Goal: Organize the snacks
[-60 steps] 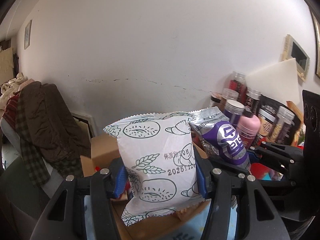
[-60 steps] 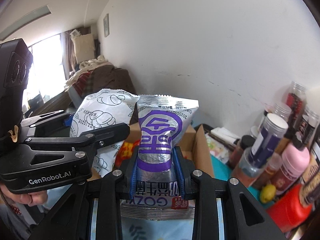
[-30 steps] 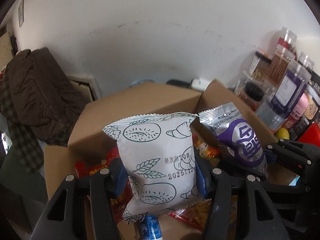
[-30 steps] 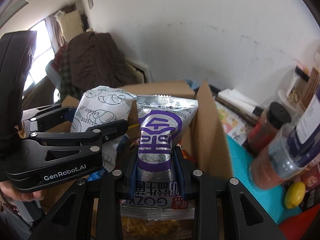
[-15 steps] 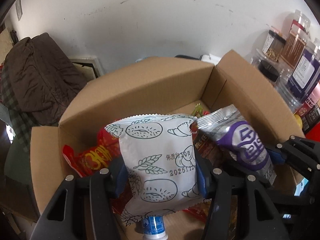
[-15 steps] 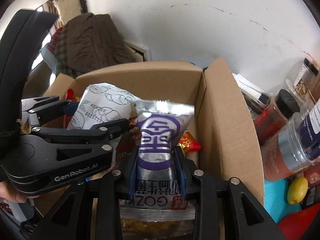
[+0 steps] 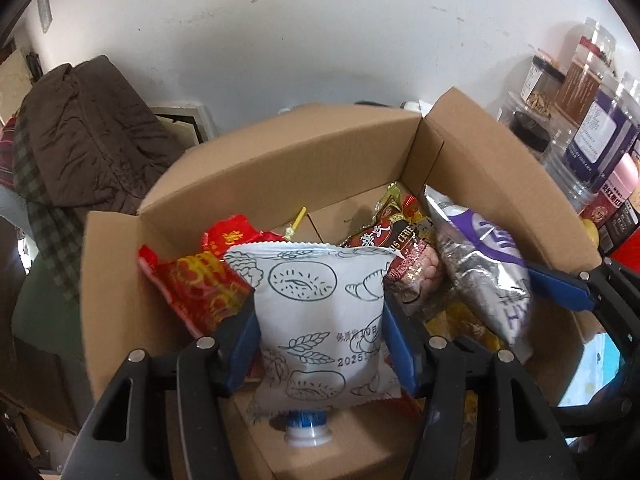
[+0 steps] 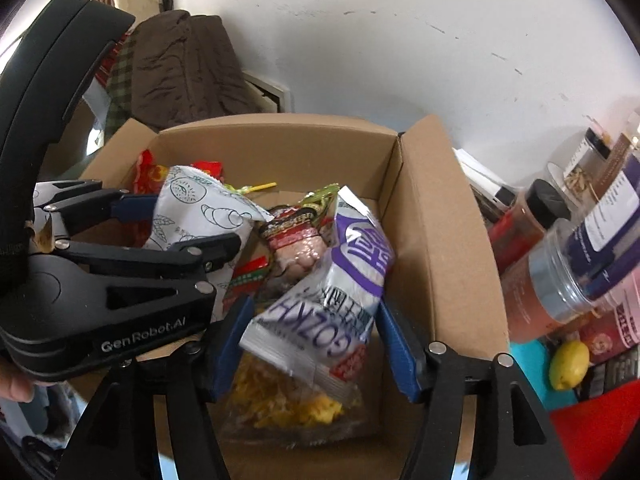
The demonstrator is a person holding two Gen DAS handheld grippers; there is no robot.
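Your right tongs point(image 8: 316, 348) are opening, silver-purple pkt point(image 8: 332, 296) dropping betw. them into box point(image 8: 436, 216); left tongs point(image 7: 320, 340) clamp white pkt point(image 7: 320, 304), not yet dropped.

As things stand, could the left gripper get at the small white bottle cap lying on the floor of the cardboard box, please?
Probably not yet. The left gripper is shut on the white bread packet, whose lower edge hangs right over the white bottle cap. It would likely need to drop the packet elsewhere in the cardboard box first.
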